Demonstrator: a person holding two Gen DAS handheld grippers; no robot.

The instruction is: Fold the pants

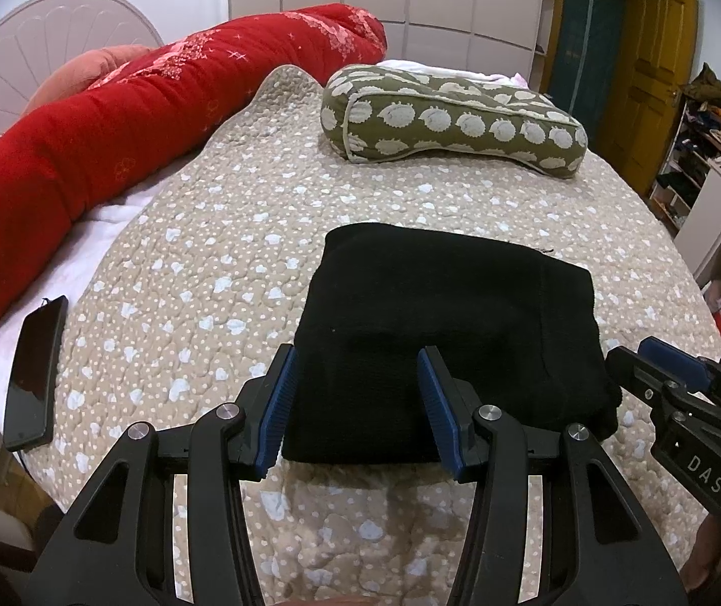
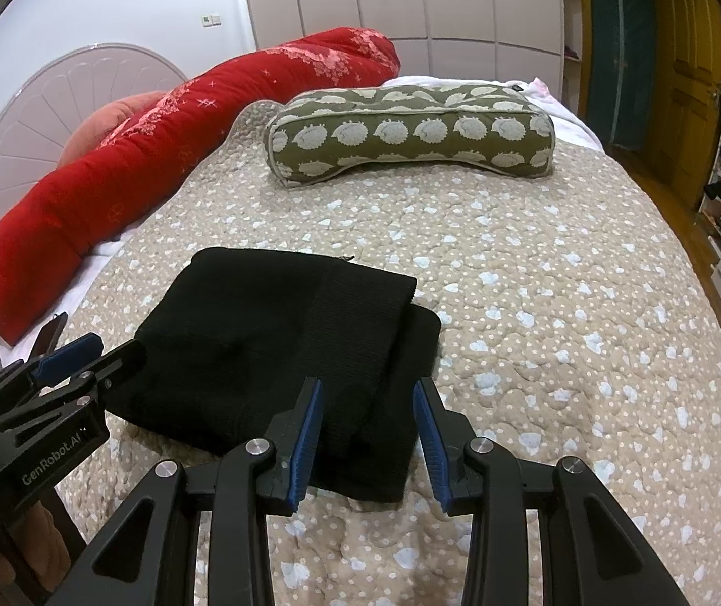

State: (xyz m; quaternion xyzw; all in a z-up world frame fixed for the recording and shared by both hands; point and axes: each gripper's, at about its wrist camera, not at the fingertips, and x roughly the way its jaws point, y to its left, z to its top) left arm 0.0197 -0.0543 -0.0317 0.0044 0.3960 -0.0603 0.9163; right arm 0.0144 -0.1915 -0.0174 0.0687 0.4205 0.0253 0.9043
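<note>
Black pants (image 1: 441,333) lie folded into a compact rectangle on the beige quilted bedspread (image 1: 239,232). They also show in the right wrist view (image 2: 269,353), with the ribbed waistband on top at the right side. My left gripper (image 1: 360,404) is open and empty, its blue pads just above the fold's near left edge. My right gripper (image 2: 368,437) is open and empty over the fold's near right edge. Each gripper shows in the other's view: the right one (image 1: 663,368) at the right, the left one (image 2: 83,358) at the left.
A green hedgehog-print pillow (image 1: 451,121) lies beyond the pants. A long red quilt roll (image 1: 108,141) runs along the left by the headboard. A black phone (image 1: 35,368) lies at the bed's left edge. Shelves (image 1: 714,177) and a yellow door (image 1: 653,76) stand at the right.
</note>
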